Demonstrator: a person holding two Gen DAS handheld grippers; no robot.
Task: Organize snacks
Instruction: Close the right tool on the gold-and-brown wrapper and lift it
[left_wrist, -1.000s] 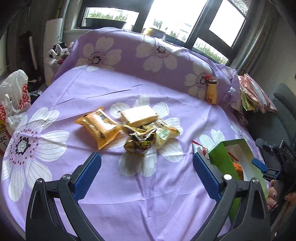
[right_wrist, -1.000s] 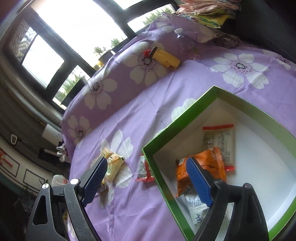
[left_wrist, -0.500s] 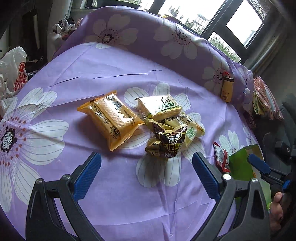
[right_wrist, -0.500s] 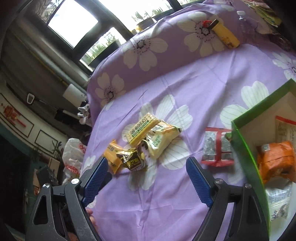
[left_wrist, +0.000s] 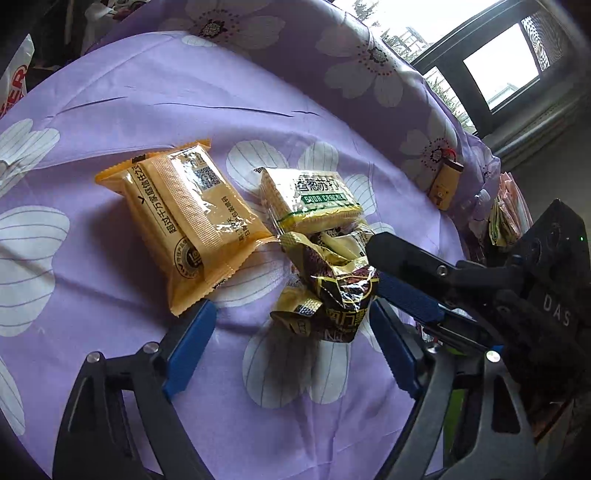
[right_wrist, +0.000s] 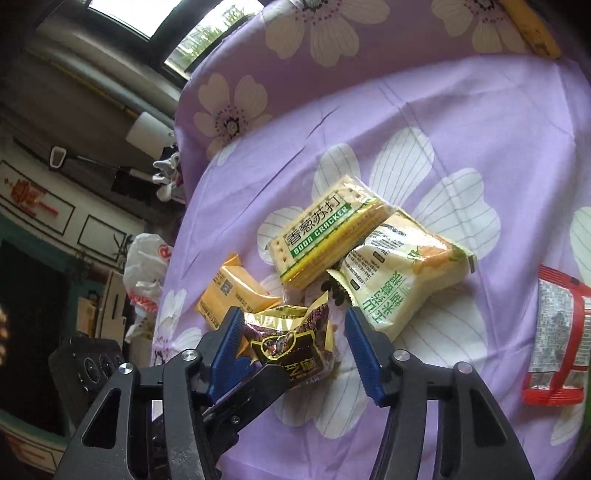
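A crumpled dark brown and gold packet (left_wrist: 332, 295) lies at the near end of a snack pile on the purple flowered cloth (left_wrist: 110, 92). My right gripper (right_wrist: 291, 332) reaches in from the right with the dark packet (right_wrist: 291, 343) between its closing jaws. One pad touches the packet and the other stands a little off. My left gripper (left_wrist: 291, 349) has its jaws closing too, wide apart, with its tips on either side of the packet's near end. An orange packet (left_wrist: 184, 218), a soda cracker pack (left_wrist: 314, 199) and a pale green packet (right_wrist: 402, 280) lie around it.
A red packet (right_wrist: 554, 332) lies alone to the right of the pile. A yellow bottle (left_wrist: 445, 181) leans on the raised cloth at the back. A sliver of the green box (left_wrist: 452, 417) shows behind my grippers. A white plastic bag (right_wrist: 147, 266) sits beyond the table's left edge.
My right gripper swung from over the green box to the snack pile and narrowed its jaws around the dark packet. My left gripper moved forward and down to the same packet, jaws slightly narrower.
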